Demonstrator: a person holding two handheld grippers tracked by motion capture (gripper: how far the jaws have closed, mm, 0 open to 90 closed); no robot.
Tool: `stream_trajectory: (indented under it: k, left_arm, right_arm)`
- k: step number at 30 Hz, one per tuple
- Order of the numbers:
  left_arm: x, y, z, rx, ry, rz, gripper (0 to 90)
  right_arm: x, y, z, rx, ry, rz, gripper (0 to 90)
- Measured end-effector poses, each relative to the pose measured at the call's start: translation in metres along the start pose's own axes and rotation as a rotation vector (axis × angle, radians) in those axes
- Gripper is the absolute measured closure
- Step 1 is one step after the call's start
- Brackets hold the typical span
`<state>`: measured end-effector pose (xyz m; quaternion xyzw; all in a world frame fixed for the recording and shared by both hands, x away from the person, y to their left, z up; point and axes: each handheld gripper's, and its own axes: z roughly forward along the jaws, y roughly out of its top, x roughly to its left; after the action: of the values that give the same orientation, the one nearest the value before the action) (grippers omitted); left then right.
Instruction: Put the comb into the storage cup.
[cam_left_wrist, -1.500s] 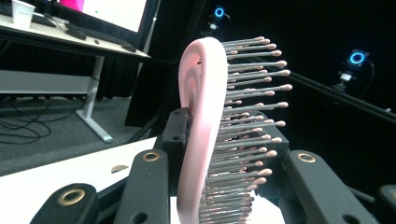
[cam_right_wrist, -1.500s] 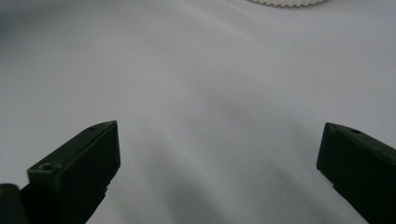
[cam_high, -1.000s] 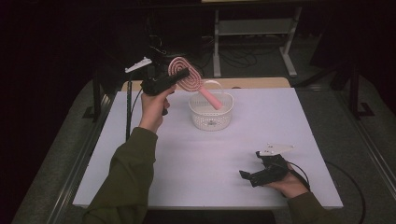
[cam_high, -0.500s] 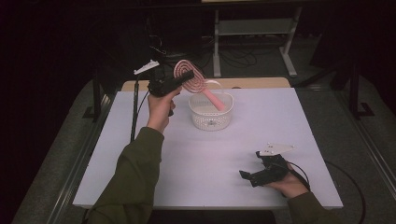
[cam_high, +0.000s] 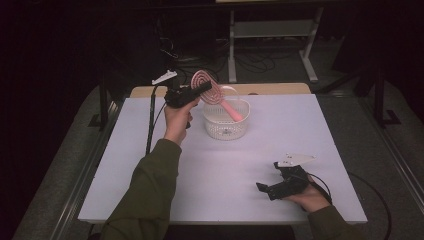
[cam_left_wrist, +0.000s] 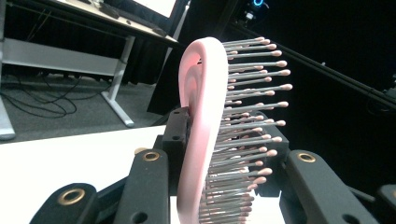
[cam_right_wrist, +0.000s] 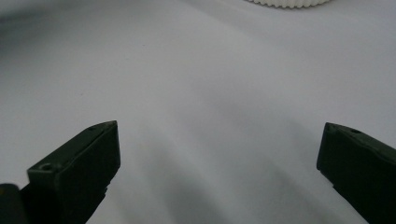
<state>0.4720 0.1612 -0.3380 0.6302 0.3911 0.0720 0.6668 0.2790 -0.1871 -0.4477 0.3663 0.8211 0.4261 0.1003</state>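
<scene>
- The left claw (cam_high: 204, 88) is held above the far part of the white counter (cam_high: 150, 150), just at the left of a white perforated basket (cam_high: 225, 125).
- Its jaws are closed on the head of a pink hairbrush (cam_high: 210, 85); in the left gripper view the pink hairbrush (cam_left_wrist: 201, 130) stands on its edge between the two black jaws, and its metal bristles with pink tips point to the right side of that view.
- The head of the brush is oval, with pink rings one inside the other, and it is lifted above the left rim of the basket.
- The pink handle slopes down from the head into the basket, toward its right side. If the end of the handle touches the bottom of the basket, I cannot tell.
- The basket stands on the counter, near its far edge and about in the middle between left and right.
- The person's left forearm, in an olive-green sleeve (cam_high: 150, 190), reaches from the bottom of the high view up to the left claw.
- The right claw (cam_high: 265, 189) is low over the near right part of the counter, well apart from the basket and the brush.
- Its jaws are wide open, and nothing is between them; in the right gripper view the right claw (cam_right_wrist: 219, 154) has the bare white counter under the two black jaws, and the rim of the basket (cam_right_wrist: 289, 3) is at the top edge of that view.
</scene>
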Motion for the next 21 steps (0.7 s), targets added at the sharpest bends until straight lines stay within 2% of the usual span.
stream_trajectory:
  k: [7, 21]
  left_arm:
    - [0.003, -0.009, 0.004, -0.002, 0.020, -0.008, 64.3]
    - [0.004, -0.026, 0.017, 0.039, 0.032, 0.002, 64.3]
  right_arm:
    - [0.000, 0.000, 0.000, 0.001, 0.002, -0.001, 0.0]
    - [0.000, 0.000, 0.000, -0.002, 0.005, -0.002, 0.0]
